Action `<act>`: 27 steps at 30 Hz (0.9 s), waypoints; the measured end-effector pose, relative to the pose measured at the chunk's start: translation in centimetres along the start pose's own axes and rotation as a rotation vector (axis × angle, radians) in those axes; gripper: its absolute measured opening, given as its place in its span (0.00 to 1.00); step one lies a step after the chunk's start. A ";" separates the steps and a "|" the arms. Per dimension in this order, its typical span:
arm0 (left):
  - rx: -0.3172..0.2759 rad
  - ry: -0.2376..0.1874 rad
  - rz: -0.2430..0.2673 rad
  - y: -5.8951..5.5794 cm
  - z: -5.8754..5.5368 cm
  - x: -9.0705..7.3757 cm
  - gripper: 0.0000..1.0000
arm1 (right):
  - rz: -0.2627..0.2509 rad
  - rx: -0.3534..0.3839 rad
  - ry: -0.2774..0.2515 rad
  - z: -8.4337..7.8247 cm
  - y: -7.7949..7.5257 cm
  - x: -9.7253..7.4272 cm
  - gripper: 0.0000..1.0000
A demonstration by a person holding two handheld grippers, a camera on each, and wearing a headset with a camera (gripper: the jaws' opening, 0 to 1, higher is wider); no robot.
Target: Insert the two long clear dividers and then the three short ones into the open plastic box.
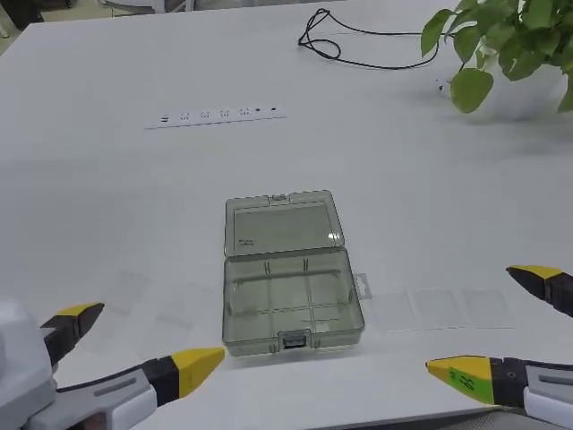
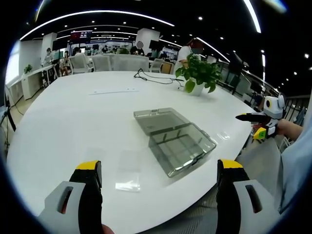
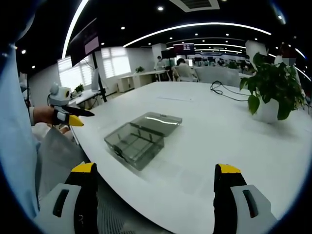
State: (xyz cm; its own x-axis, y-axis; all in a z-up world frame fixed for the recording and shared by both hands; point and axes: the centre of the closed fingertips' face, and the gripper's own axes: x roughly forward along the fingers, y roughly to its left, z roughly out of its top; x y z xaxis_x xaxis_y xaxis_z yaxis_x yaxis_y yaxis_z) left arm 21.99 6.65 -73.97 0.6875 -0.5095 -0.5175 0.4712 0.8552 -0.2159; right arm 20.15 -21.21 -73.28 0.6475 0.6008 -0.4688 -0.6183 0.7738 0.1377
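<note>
The left gripper [image 1: 148,336] and right gripper [image 1: 483,320] are hovering at the surface's near edge, jaws wide and empty, flanking the open box [image 1: 291,300]. The clear dividers [image 1: 439,307] are lying flat beside it, so a shallow pinch is probably risking skidding one off that edge.

A broad white tabletop [image 1: 107,197] carries a flush white socket strip [image 1: 215,116] toward its far edge. A looped black cable [image 1: 327,45] and a leafy green potted plant [image 1: 501,45] sit near the far right corner. Around the tabletop is an open-plan office with long ceiling light strips [image 3: 195,24], bright windows [image 3: 114,59] and white chairs [image 2: 105,62].
</note>
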 end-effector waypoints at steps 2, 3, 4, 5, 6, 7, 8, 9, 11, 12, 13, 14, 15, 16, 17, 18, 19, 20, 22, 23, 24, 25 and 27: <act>-0.002 0.001 0.001 0.0 -0.1 0.0 1.00 | 0.002 -0.003 0.003 0.0 0.0 0.0 1.00; -0.001 0.002 0.001 0.0 -0.1 0.0 1.00 | 0.002 -0.004 0.006 0.0 0.0 0.0 1.00; -0.001 0.003 0.002 0.0 -0.1 0.0 1.00 | 0.003 -0.007 0.007 0.0 0.0 0.1 1.00; -0.002 0.005 0.004 0.1 -0.2 0.0 1.00 | 0.005 -0.008 0.008 0.0 0.0 0.1 1.00; -0.004 0.011 0.004 0.1 -0.3 0.0 1.00 | 0.006 -0.009 0.010 0.0 0.0 0.1 1.00; -0.003 0.018 0.006 0.1 -0.5 0.0 1.00 | 0.006 -0.011 0.010 0.1 0.0 0.1 1.00; 0.003 0.039 0.014 0.3 -0.8 0.0 1.00 | 0.004 -0.012 0.009 0.1 -0.1 0.1 1.00; 0.008 0.047 0.016 0.4 -0.9 0.0 1.00 | 0.003 -0.012 0.009 0.1 -0.1 0.1 1.00; 0.020 0.062 0.015 0.6 -1.1 0.0 1.00 | 0.006 -0.010 0.009 0.1 -0.1 0.1 1.00; 0.021 0.079 0.021 0.8 -1.3 0.0 1.00 | 0.006 -0.010 0.008 0.1 -0.1 0.1 1.00; 0.023 0.086 0.022 0.9 -1.4 0.1 1.00 | 0.007 -0.011 0.011 0.1 -0.1 0.1 1.00; 0.024 0.104 0.025 1.1 -1.6 0.2 1.00 | 0.007 -0.012 0.012 0.1 -0.1 0.1 1.00; 0.025 0.114 0.025 1.2 -1.7 0.2 1.00 | 0.009 -0.010 0.011 0.0 0.0 0.1 1.00; 0.026 0.123 0.021 1.3 -1.8 0.3 1.00 | 0.010 -0.009 0.013 0.0 0.0 0.1 1.00; 0.022 0.141 0.018 1.3 -2.0 0.5 1.00 | 0.011 -0.010 0.013 0.0 0.0 0.1 1.00; 0.023 0.155 0.016 1.4 -2.2 0.6 1.00 | 0.011 -0.010 0.013 0.0 0.1 0.1 1.00; 0.026 0.160 0.016 1.5 -2.2 0.8 1.00 | 0.012 -0.010 0.014 0.0 0.1 0.1 1.00; 0.025 0.173 0.017 1.6 -2.4 0.8 0.99 | 0.011 -0.009 0.013 -0.1 0.1 0.1 1.00; 0.024 0.190 0.013 1.8 -2.5 1.1 0.99 | 0.009 0.002 0.011 -0.1 0.1 0.1 1.00; 0.021 0.205 0.014 1.9 -2.7 1.3 0.99 | 0.010 0.008 0.006 0.0 0.1 0.0 1.00; 0.022 0.212 0.013 2.1 -2.7 1.4 0.98 | 0.010 0.011 0.004 0.0 0.1 0.0 1.00; 0.023 0.226 0.012 2.2 -2.9 1.6 0.98 | 0.010 0.012 0.004 0.0 0.1 0.0 1.00; 0.018 0.246 0.016 2.5 -3.1 1.8 0.97 | 0.011 0.006 0.009 -0.1 0.1 0.0 1.00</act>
State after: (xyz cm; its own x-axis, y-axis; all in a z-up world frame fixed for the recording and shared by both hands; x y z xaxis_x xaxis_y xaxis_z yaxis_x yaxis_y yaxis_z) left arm 22.72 8.20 -77.99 0.5406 -0.4557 -0.7071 0.4730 0.8598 -0.1925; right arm 20.05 -21.11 -73.33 0.6368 0.6073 -0.4751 -0.6226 0.7685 0.1479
